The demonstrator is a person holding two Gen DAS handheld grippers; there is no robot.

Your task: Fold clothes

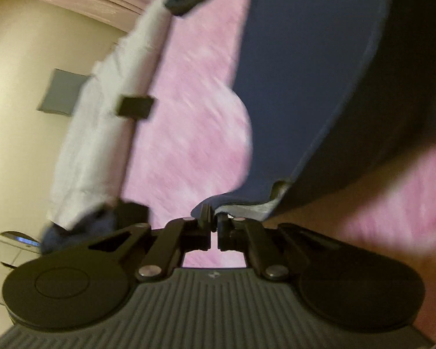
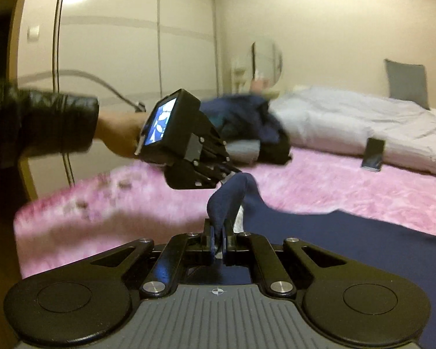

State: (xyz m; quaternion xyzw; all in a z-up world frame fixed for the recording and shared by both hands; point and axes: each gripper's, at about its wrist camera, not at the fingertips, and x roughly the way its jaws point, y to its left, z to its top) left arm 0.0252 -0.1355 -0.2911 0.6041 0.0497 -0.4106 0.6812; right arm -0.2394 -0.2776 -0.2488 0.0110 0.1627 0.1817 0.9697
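A navy blue garment (image 2: 348, 247) lies on a fluffy pink blanket (image 2: 334, 186) on a bed. My right gripper (image 2: 218, 232) is shut on a raised fold of the garment's edge. My left gripper (image 1: 214, 218) is shut on the garment's edge (image 1: 290, 101), which hangs up and to the right in the left wrist view. In the right wrist view the left gripper (image 2: 232, 174) pinches the same fold just above and beyond the right one. The garment's white inner label (image 1: 247, 210) shows by the left fingertips.
A pile of dark clothes (image 2: 247, 122) sits at the far side of the pink blanket. A white duvet (image 2: 363, 119) lies beyond, with a dark phone (image 2: 373, 154) on it and a grey pillow (image 2: 407, 81) behind. A wardrobe (image 2: 116, 43) stands at the left.
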